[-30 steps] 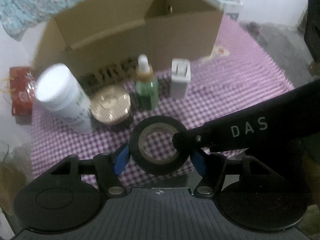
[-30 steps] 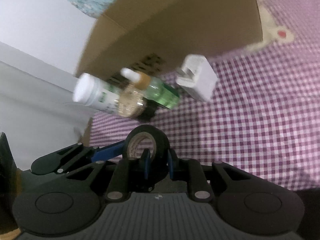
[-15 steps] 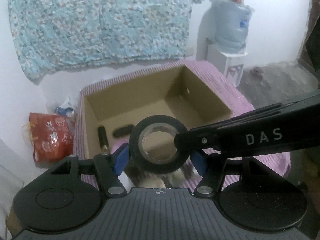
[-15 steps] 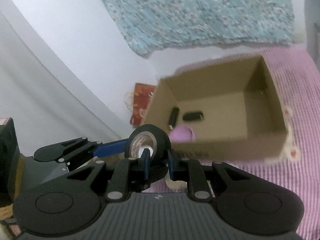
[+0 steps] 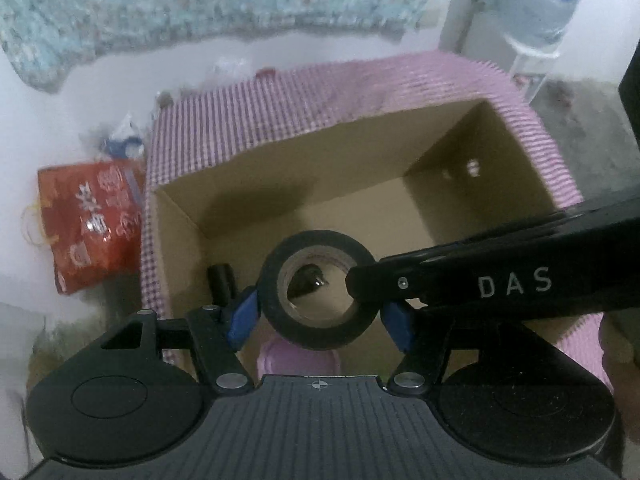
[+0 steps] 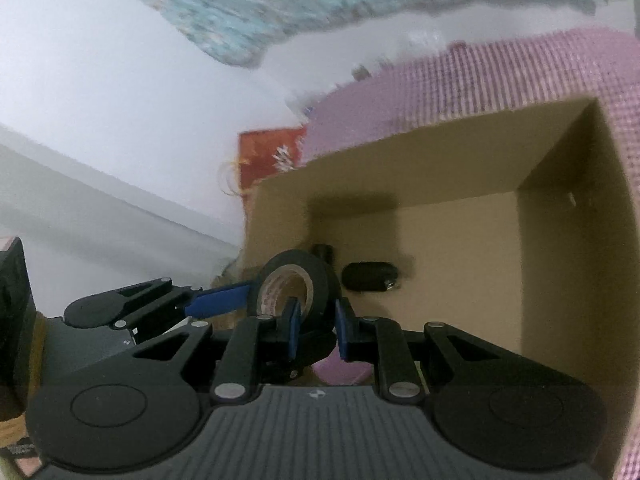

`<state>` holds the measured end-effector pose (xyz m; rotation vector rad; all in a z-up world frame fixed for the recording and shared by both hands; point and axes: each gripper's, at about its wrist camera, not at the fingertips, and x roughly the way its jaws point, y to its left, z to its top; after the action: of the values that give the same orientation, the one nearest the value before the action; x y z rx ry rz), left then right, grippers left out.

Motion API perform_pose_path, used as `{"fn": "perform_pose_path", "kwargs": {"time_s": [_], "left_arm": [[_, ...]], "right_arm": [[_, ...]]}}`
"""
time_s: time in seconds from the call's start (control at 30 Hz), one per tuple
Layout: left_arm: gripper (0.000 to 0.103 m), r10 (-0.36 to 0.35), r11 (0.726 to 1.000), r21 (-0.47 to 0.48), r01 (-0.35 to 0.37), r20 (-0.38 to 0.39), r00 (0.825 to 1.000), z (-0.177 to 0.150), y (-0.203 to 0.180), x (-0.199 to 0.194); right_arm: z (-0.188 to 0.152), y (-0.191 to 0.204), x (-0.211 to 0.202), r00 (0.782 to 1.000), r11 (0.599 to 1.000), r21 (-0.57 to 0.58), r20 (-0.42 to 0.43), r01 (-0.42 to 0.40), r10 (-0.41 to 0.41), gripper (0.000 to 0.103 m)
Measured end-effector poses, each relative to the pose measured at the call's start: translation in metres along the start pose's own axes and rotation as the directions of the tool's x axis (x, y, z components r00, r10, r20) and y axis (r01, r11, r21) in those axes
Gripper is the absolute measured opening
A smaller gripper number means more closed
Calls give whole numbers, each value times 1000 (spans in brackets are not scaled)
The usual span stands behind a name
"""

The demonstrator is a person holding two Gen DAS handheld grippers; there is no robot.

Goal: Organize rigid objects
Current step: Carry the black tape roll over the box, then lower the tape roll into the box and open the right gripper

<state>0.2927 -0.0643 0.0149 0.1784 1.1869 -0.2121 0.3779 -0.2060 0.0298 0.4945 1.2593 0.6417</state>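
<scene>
A black tape roll (image 5: 318,290) is held over the open cardboard box (image 5: 480,168). My left gripper (image 5: 320,314) is shut on the roll across its outer sides. My right gripper (image 6: 316,330) is shut on the roll's right wall, one finger inside the hole; the roll also shows in the right wrist view (image 6: 298,286). The right gripper's arm crosses the left wrist view from the right. Inside the box lie a black cylinder (image 5: 222,282), a dark oblong object (image 6: 370,276) and a pink round lid (image 6: 340,370).
The box (image 6: 560,240) stands on a purple checked cloth (image 5: 320,104). A red bag (image 5: 92,224) sits left of the table by the white wall. A water dispenser (image 5: 536,20) stands at the far right. A floral cloth hangs behind.
Both grippers have carried the tape roll up from the table, over the box's front wall and further above its inside. The bottles and charger have dropped out of view.
</scene>
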Motion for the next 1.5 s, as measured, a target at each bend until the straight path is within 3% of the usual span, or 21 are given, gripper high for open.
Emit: {"fn": "perform_pose_path", "kwargs": {"time_s": [0.1,0.3,0.73,1.03,1.3,1.5], "left_arm": [[65,14,999,-34,-16,-61,998,11,4,24],[66,44,994,-91,-55,-112,993,27,12,58],[69,84,986,-137,-99,-114,990,37,24,90],[80,85,984,-149,-93,-58,995,37,23,58],[84,-7,968,-249,14,30,1000,31,35,-2],[85,-75,956,-274,105,116,990,10,41,-60]], "right_arm": [[13,-12,25,999,1000,24,-38,15,-14,21],[34,-30,62,997,998,57,-65,36,-33,21],[42,-53,94,998,990,129,-47,53,-47,21],[35,-56,67,1000,988,157,-8,16,-15,21],[22,-52,0,991,978,179,91,-111,96,21],[9,-41,-40,983,973,164,116,-161,144,21]]}}
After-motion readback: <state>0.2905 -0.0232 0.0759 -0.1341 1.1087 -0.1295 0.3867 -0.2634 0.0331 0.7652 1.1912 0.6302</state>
